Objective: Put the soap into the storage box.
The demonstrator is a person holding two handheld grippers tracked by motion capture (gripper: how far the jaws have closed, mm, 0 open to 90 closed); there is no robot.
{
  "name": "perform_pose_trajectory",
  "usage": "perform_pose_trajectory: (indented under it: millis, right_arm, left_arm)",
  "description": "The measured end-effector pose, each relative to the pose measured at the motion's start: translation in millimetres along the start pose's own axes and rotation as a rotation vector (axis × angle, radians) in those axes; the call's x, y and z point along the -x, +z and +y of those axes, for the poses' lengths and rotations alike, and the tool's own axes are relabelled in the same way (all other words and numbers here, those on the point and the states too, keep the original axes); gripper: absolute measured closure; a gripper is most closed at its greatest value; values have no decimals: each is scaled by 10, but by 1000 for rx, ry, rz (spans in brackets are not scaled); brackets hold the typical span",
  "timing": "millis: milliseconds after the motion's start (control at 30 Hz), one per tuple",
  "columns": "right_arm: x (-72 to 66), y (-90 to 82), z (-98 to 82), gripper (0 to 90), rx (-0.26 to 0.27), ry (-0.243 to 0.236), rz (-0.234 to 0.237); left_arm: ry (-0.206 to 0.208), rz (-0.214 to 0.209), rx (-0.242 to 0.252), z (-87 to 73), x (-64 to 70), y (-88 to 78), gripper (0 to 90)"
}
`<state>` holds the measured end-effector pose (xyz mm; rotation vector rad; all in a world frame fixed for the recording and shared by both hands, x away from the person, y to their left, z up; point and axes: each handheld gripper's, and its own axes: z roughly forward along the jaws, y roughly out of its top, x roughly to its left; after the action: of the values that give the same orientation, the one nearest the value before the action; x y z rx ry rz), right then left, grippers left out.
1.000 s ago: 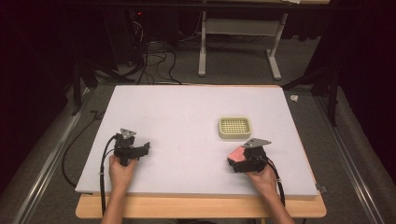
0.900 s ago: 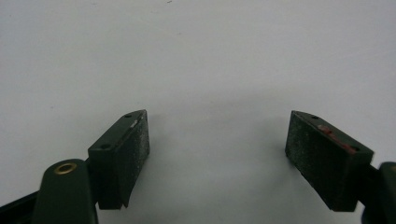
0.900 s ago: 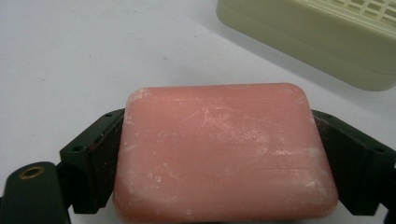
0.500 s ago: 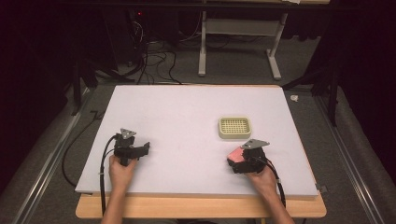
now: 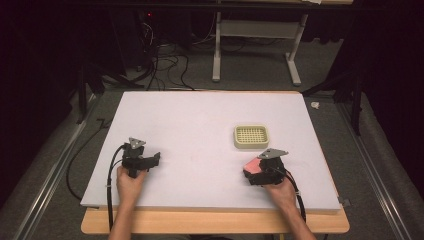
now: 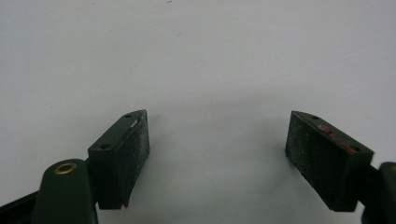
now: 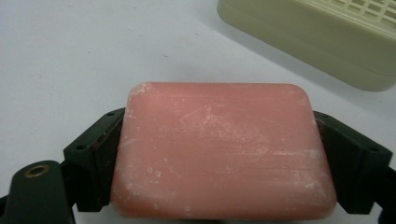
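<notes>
The right gripper (image 7: 224, 154) has just been closing and now pinches the pink soap (image 7: 222, 149) by its sides, ready for lifting toward the soap dish (image 5: 251, 136) at upper right. The left gripper (image 6: 217, 154) idles at lower left, jaws spread on nothing.

In the right gripper view, the cream slotted dish (image 7: 322, 32) is cut off by the upper right edges of the frame, and the pink soap bar (image 7: 222, 149) hides the pads of the jaws beside it. In the high view, the person's forearms leave the frame at the bottom, and the dish's slots are too small to tell apart.
</notes>
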<state>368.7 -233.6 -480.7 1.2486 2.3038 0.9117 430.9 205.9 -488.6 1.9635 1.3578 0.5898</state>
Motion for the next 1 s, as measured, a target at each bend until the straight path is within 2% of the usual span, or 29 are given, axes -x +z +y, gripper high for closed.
perform_pose_trajectory:
  millis: [500, 767, 833, 1000]
  right_arm:
    - [93, -208, 48, 137, 79, 79, 48]
    - [191, -293, 77, 137, 99, 110, 51]
    - [226, -328, 88, 137, 103, 138, 57]
    - [265, -353, 101, 137, 104, 149, 59]
  left_arm:
    - [1, 3, 2, -1, 2, 1, 223]
    - [2, 3, 2, -1, 4, 0, 223]
    - [2, 3, 2, -1, 3, 1, 223]
    - [2, 3, 2, -1, 3, 1, 223]
